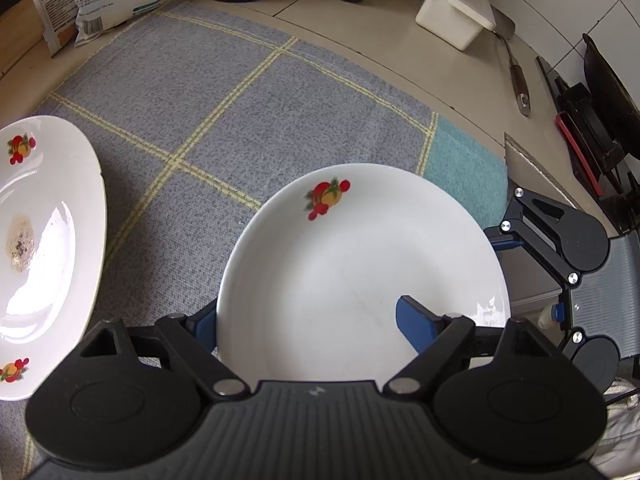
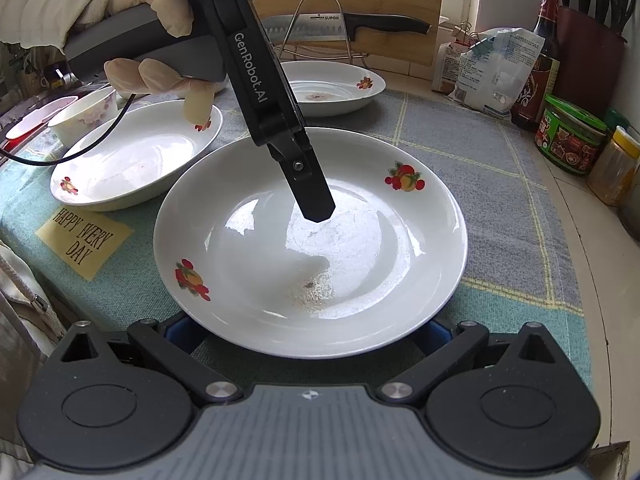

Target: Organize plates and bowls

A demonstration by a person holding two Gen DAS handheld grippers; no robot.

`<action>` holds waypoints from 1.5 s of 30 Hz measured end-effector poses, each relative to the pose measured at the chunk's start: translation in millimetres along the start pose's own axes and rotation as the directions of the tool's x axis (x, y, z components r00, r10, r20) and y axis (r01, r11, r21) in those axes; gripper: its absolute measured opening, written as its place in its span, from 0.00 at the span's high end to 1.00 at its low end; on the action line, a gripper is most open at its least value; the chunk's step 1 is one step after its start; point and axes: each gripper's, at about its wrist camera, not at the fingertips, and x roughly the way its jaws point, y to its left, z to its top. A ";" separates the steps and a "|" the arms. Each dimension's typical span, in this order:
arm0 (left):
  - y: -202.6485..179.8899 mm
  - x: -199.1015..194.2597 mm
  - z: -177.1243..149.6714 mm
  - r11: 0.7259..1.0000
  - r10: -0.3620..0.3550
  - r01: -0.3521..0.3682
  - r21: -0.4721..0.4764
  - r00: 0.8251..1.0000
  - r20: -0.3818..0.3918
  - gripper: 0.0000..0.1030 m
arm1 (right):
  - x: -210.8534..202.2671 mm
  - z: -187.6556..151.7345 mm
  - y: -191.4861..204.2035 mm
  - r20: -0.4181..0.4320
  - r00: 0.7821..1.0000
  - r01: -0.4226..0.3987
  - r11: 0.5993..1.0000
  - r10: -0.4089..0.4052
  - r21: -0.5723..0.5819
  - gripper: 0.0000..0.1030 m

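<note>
A white plate with fruit decals (image 1: 360, 264) sits on the grey checked cloth (image 1: 224, 92); it also shows in the right wrist view (image 2: 312, 248). My left gripper (image 1: 308, 324) is wide open, one blue finger (image 1: 416, 324) over the plate's inside and the other outside its rim. From the right wrist view the left gripper's tip (image 2: 316, 200) hangs over the plate's middle. My right gripper (image 2: 308, 332) is open, its fingers either side of the plate's near rim, partly hidden under it. Two more white plates (image 2: 132, 160) (image 2: 332, 88) lie behind.
A small flowered bowl (image 2: 86, 114) stands at the far left. Jars, bottles and bags (image 2: 568, 136) line the right. A knife and rack (image 2: 320, 28) stand behind. A white box (image 1: 452, 8), a spatula (image 1: 516, 76) and a dark pan (image 1: 608, 92) sit far right.
</note>
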 end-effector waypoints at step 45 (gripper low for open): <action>28.0 0.5 97.4 0.996 0.053 -0.043 -0.074 0.988 0.142 0.18 | 18.6 46.4 -98.2 0.016 1.000 0.009 0.997 -0.008 -0.074 0.00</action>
